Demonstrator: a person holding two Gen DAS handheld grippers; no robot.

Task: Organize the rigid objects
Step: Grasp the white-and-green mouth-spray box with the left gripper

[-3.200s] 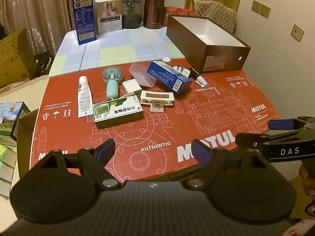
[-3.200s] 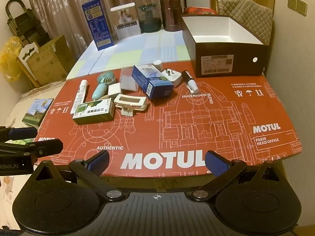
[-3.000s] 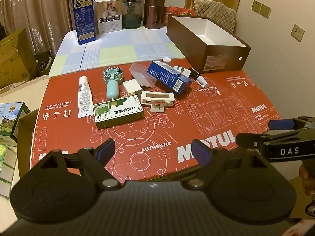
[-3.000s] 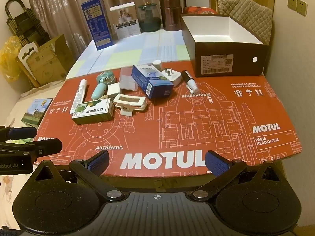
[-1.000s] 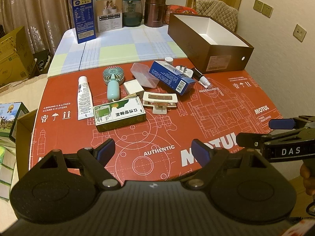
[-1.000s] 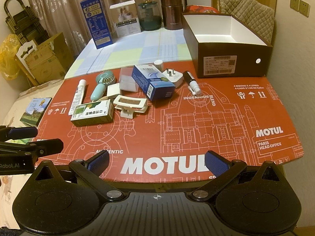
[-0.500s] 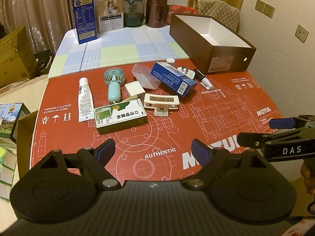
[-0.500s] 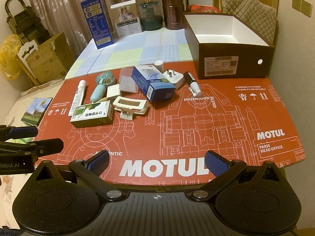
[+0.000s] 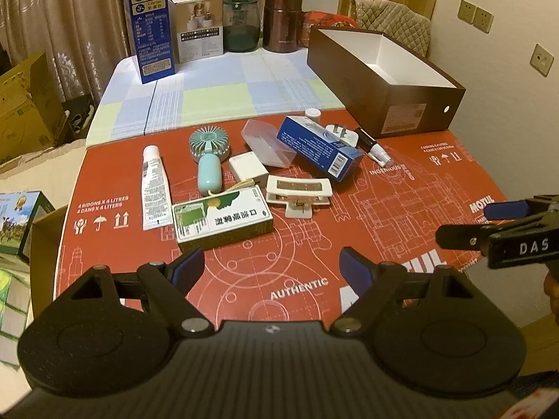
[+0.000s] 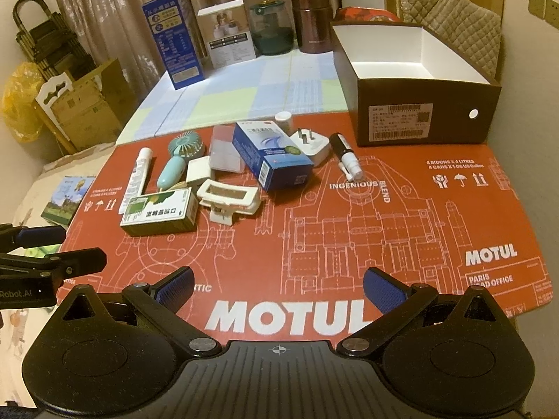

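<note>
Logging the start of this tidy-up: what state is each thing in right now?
Brown box: open, empty.
Left gripper: open, empty.
Right gripper: open, empty.
Blue carton: lying flat.
Green carton: lying flat.
Tube: capped, lying flat.
Handheld fan: lying flat.

Both wrist views look forward across the same cluttered red mat (image 9: pixel 401 209).

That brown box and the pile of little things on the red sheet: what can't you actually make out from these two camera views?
- Brown box: its floor nearest us is hidden by its own front wall in both views.
- White plug: partly hidden behind the blue carton in the left view.
- Small white cap: whatever is below it is hidden by the carton.
- Green carton: fine print too small to read.
</note>
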